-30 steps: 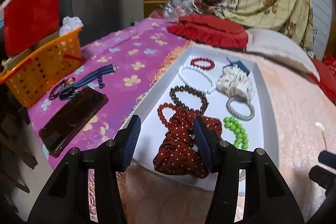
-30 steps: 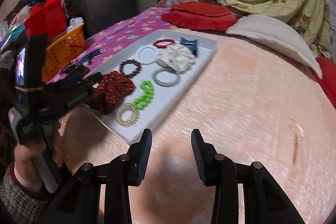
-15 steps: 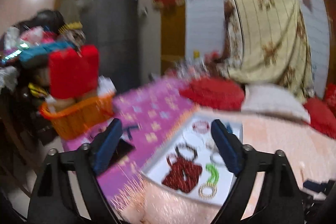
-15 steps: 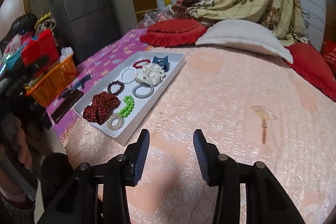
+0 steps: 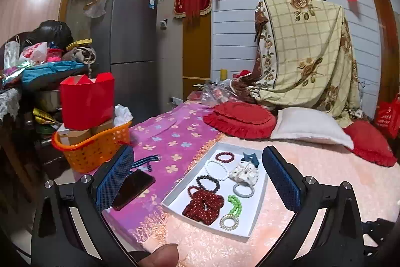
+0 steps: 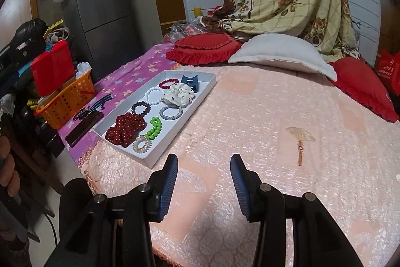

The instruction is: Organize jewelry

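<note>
A white tray (image 5: 260,210) (image 6: 172,142) lies on the pink bedspread. In it are a dark red dotted scrunchie (image 5: 203,203) (image 6: 126,128), green beads (image 5: 235,203) (image 6: 155,128), a gold coil tie (image 5: 228,221) (image 6: 141,142), a grey coil tie (image 5: 243,189), a white scrunchie (image 5: 244,172) (image 6: 178,94), a blue claw clip (image 5: 250,158) (image 6: 189,80) and several bead bracelets. My left gripper (image 5: 196,179) is wide open and empty, held back above the tray. My right gripper (image 6: 203,182) is open and empty over the bedspread, right of the tray.
An orange basket (image 5: 93,148) with a red box (image 5: 86,101) sits at the bed's left edge. A dark phone (image 5: 133,188) and a striped strap (image 5: 146,159) lie on the purple cloth. Red cushions (image 5: 240,120) and a white pillow (image 5: 310,125) lie behind.
My left gripper pulled up and back from the red scrunchie and opened wide. My right gripper also drew back from the tray and opened a little more.
</note>
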Tool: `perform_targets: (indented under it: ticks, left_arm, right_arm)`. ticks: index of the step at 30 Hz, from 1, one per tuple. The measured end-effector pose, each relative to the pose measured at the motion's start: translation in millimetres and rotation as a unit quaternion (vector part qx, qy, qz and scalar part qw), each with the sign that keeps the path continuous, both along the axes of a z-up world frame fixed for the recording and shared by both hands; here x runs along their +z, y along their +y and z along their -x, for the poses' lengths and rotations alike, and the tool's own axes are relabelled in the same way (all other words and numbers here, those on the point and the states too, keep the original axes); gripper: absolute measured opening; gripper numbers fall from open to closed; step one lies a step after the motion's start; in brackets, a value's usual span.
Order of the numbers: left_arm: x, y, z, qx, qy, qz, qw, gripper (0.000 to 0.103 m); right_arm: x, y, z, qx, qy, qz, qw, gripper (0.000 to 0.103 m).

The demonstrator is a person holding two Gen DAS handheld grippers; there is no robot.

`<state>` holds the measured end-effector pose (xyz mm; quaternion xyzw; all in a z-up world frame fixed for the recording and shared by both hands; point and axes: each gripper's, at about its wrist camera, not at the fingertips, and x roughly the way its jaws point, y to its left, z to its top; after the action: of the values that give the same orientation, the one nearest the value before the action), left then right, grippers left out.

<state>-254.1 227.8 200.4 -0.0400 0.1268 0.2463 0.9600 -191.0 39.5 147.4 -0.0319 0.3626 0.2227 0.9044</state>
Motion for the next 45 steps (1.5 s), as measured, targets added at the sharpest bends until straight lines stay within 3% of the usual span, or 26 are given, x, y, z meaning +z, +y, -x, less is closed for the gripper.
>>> perform_targets:
  ticks: [7,12,21,38,45]
  left_arm:
    - [-8.8,-13.0,-0.6,-0.023,0.013,-0.003,0.9997,0.103]
    - [-20.2,-19.5,-13.4,-0.045,0.056,0.006,0.9974,0.103]
    - [-39.9,-25.0,-21.2,-0.065,0.095,0.004,0.9933,0.102]
    - [-78.1,5.1,-19.3,-0.076,0.137,0.059,0.9858,0.102]
    - [-85.3,13.6,-13.2,-0.081,0.137,0.066,0.985,0.102]
  right_arm:
    - [-3.8,-2.7,-0.2,-0.008,0.005,0.005,1.0,0.042]
    - [-6.8,1.0,0.3,-0.011,0.008,0.013,1.0,0.042]
    - [-7.6,11.5,1.3,-0.017,0.005,0.029,0.999,0.042]
    - [-16.0,43.6,10.0,-0.023,0.0,0.079,0.997,0.042]
    - [-19.6,54.7,11.2,-0.027,0.0,0.093,0.995,0.042]
